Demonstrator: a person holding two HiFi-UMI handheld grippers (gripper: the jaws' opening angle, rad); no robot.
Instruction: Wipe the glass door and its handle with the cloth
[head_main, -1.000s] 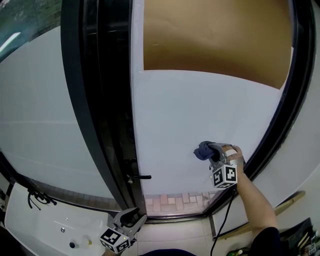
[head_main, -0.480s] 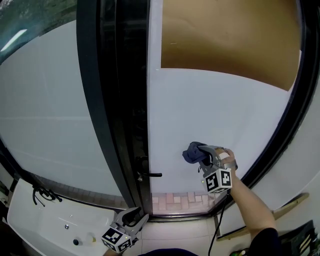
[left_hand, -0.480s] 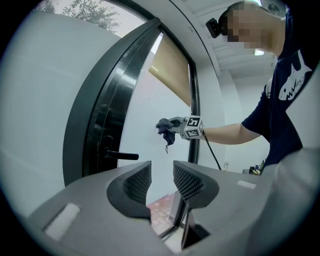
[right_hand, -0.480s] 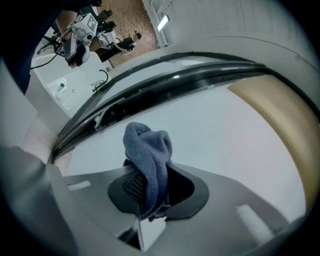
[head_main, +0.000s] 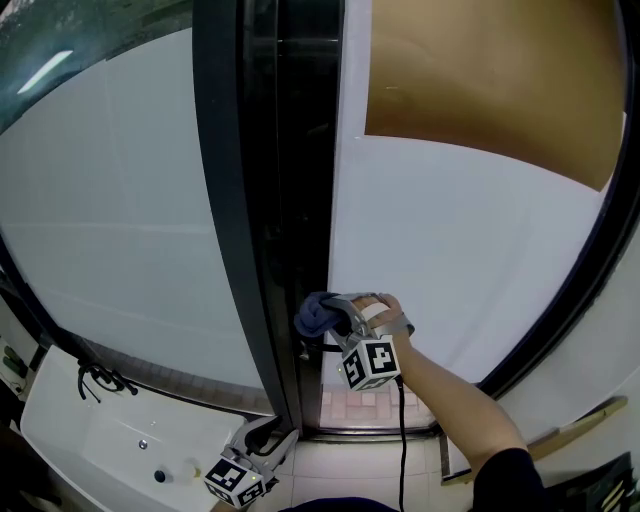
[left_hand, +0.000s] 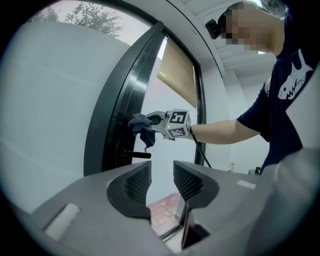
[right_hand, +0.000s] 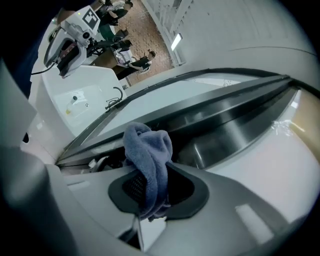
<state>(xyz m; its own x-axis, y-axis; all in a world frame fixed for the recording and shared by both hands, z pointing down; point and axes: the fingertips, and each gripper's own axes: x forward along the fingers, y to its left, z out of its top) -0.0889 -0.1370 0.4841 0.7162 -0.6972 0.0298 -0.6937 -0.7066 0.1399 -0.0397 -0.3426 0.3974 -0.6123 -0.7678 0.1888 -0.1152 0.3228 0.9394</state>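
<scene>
Since the reading one second back was taken, the right gripper (head_main: 338, 314) has travelled left across the glass door (head_main: 470, 250), from the lower middle of the pane to its left edge against the dark frame (head_main: 270, 200). The head view has swung the same way, so part of that shift is camera. The jaws are clamped on the blue-grey cloth (right_hand: 150, 160), which bunches up out of them; the right gripper view shows the fold pinched between the two pads. The cloth now sits just above the black lever handle (left_hand: 135, 154), a loose corner hanging down toward it; contact with the lever cannot be confirmed from any view.

The left gripper (left_hand: 161, 180) hangs low near the door's foot, jaws apart with nothing between them, and is in much the same place as before.

Judgement: the sweep over the lower pane looks finished and work is passing from glass to handle. The next step likely calls for lowering the cloth onto the lever and rubbing along it. The upper pane, in front of the brown blind (head_main: 480, 80), may remain to be done.
</scene>
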